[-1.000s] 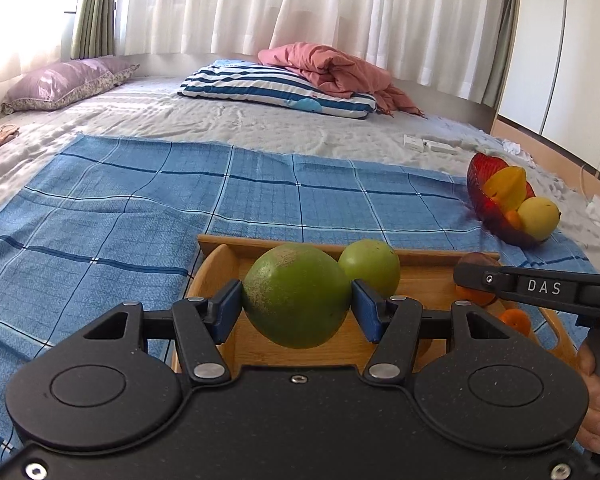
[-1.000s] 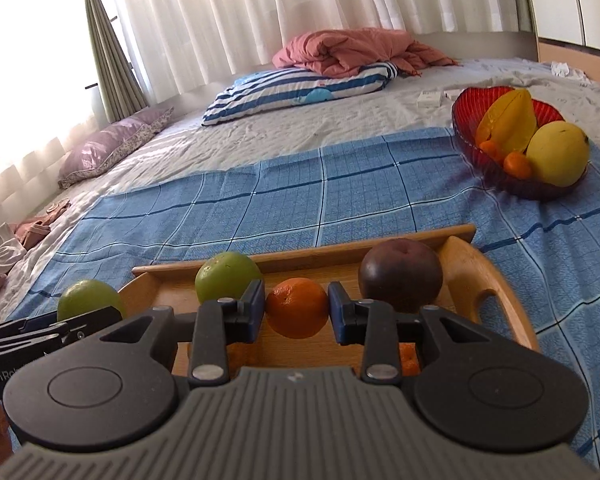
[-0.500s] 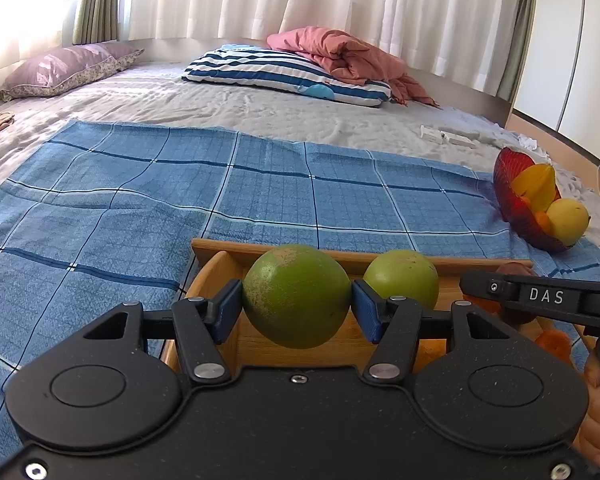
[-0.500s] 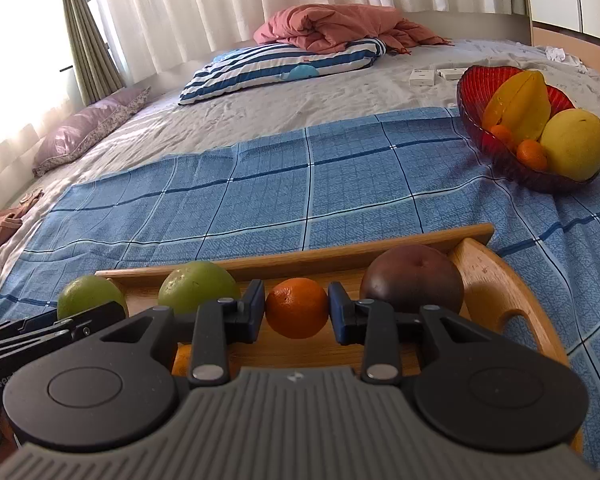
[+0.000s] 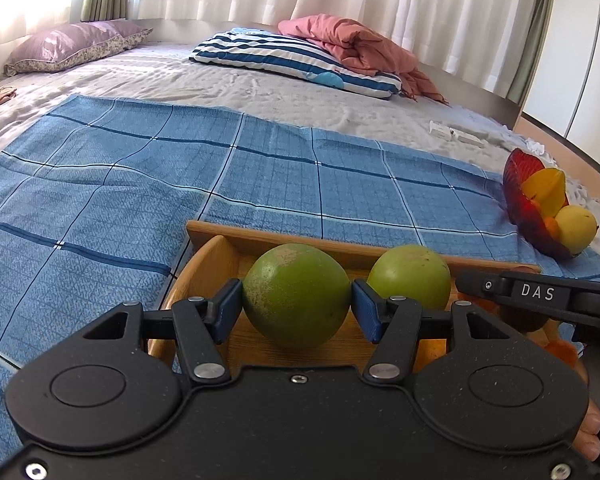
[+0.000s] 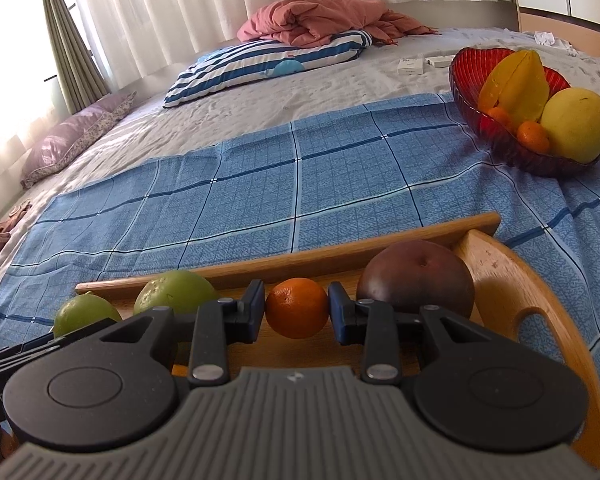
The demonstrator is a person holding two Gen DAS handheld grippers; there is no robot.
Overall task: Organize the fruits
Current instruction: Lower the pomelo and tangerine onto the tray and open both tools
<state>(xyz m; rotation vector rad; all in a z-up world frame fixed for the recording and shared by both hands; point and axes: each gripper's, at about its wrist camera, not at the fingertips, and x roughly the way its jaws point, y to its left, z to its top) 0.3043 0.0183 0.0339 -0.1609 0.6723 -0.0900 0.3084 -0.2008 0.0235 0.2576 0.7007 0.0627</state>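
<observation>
Both wrist cameras sit low and close over the wooden tray [image 5: 204, 232] [image 6: 500, 264], facing up the bed — sharing its blue checked cloth [image 5: 140, 184] [image 6: 300, 184] and red glass bowl [image 5: 518, 196] [image 6: 472, 92].

Left tool [image 5: 296, 306] clamps large green fruit [image 5: 296, 294] between blue pads, over wooden tray [image 5: 204, 268]. 1 smaller green fruit [image 5: 410, 276] sits in tray beside it. Red bowl [image 5: 520, 200] of yellow fruit lies far right on blue checked cloth [image 5: 140, 184].

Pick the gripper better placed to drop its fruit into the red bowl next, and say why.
Right. The right gripper holds the small orange, and the red bowl lies on its side of the wooden tray. The left gripper holds the big green fruit, farther away.
</observation>
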